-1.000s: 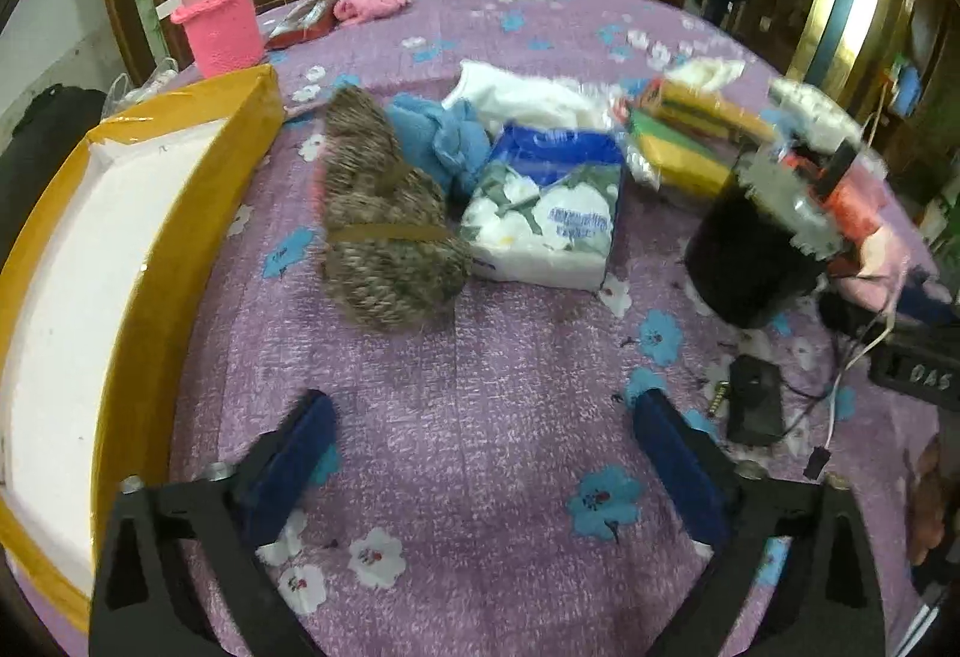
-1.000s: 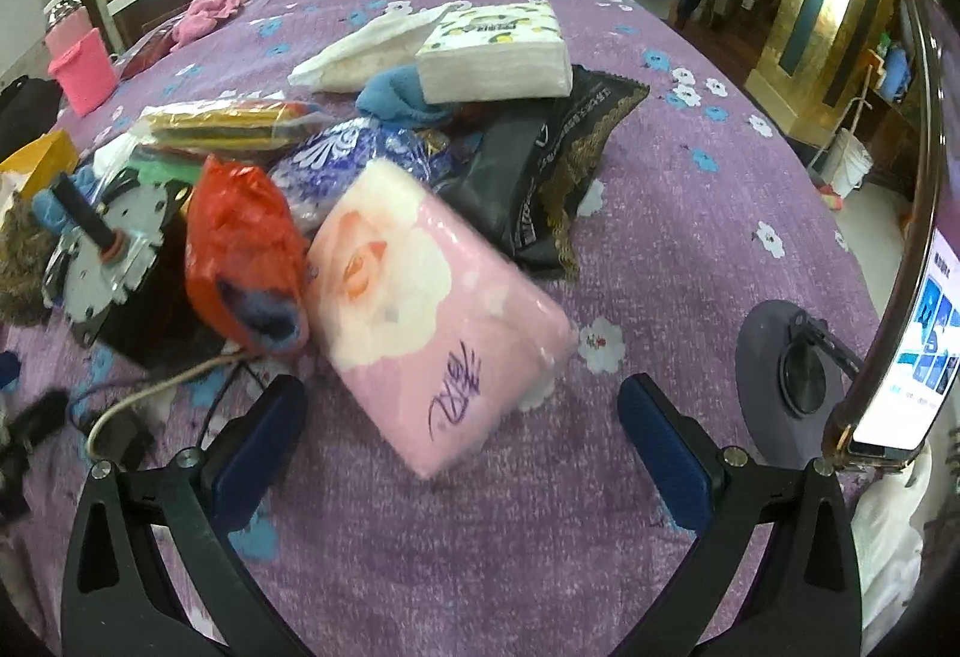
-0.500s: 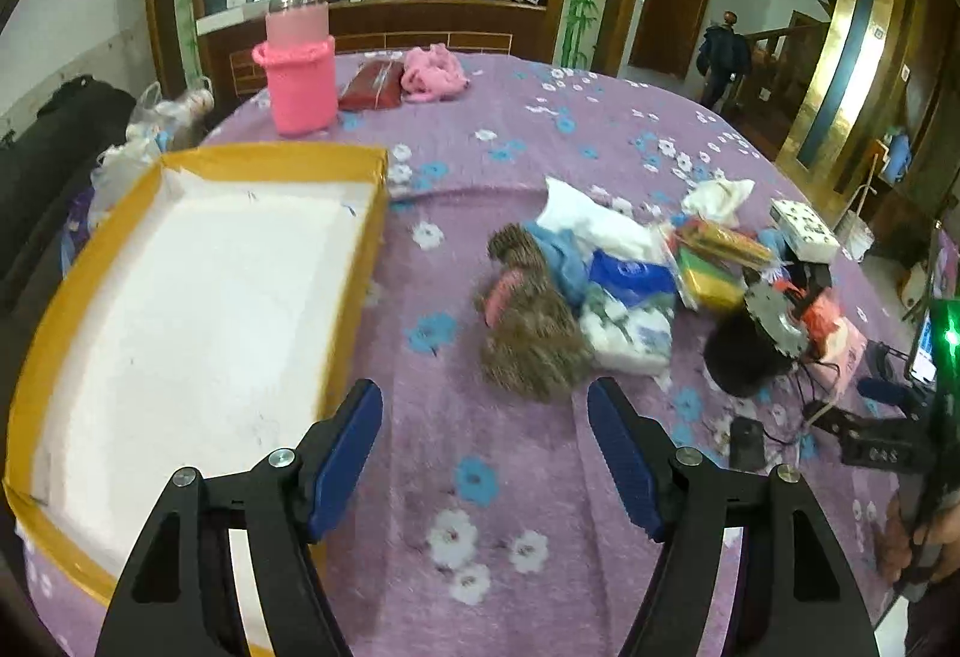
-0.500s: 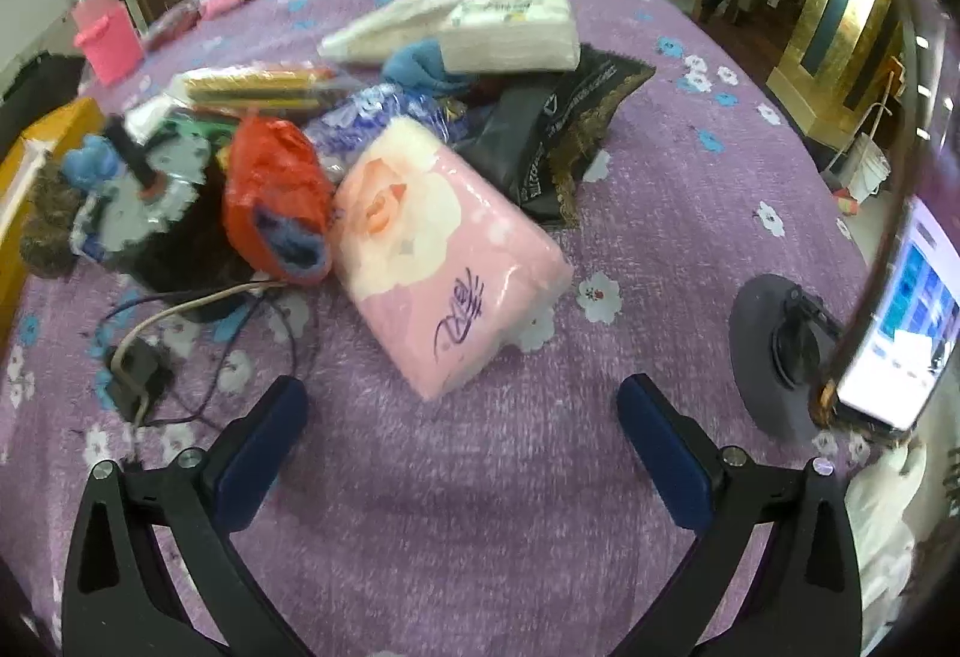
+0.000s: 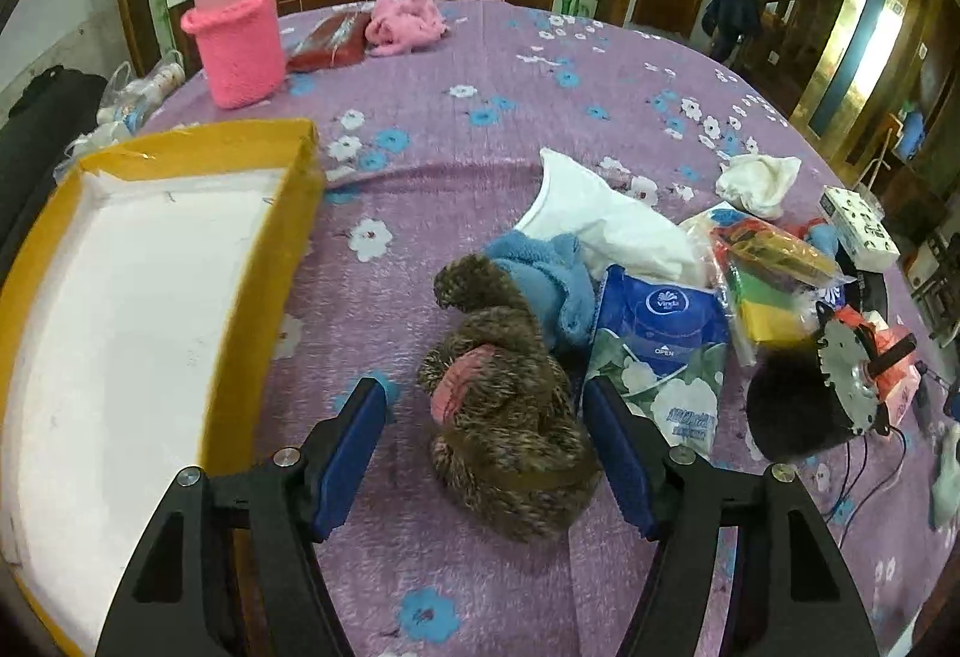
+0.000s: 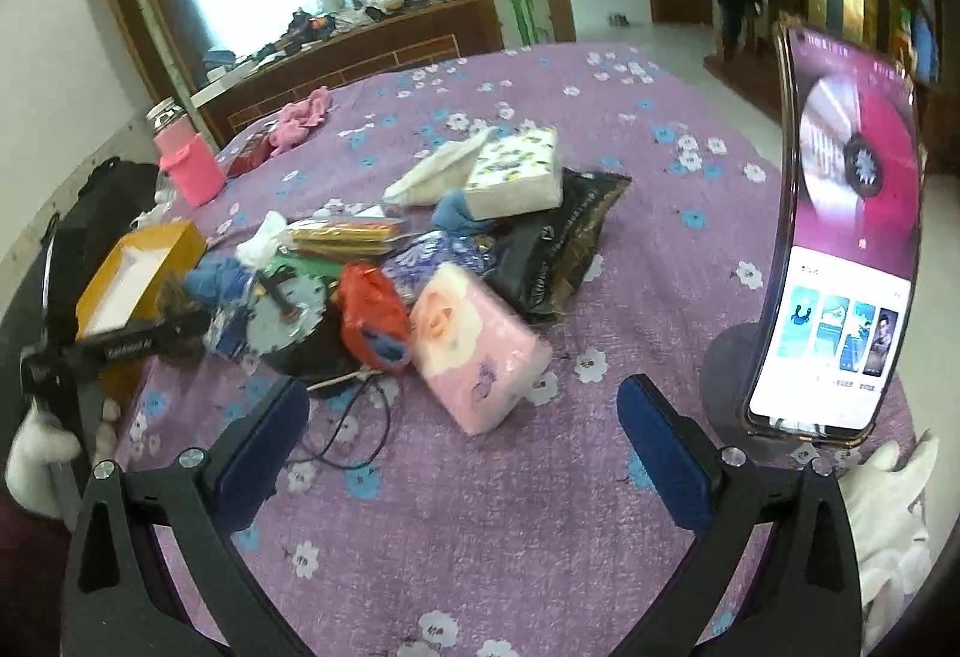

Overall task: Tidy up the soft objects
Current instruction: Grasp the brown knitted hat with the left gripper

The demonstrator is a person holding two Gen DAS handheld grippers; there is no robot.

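Brown fuzzy knit point(image 5: 510, 417) lies on the desk point(image 5: 510, 75) at lower centre, between the left claw point(image 5: 483, 462), whose jaws have just been narrowing yet seemingly aren't pressing it; the yellow-rimmed box point(image 5: 264, 261) waits left. Right claw point(image 6: 462, 453) gapes, empty.

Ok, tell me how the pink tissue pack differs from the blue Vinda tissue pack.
The pink tissue pack is pink with a rose print; the blue Vinda tissue pack is blue on top with white flowers below. The pink one leans tilted against the pile; the blue one lies beside the furry brown item. Both are soft plastic-wrapped packs.
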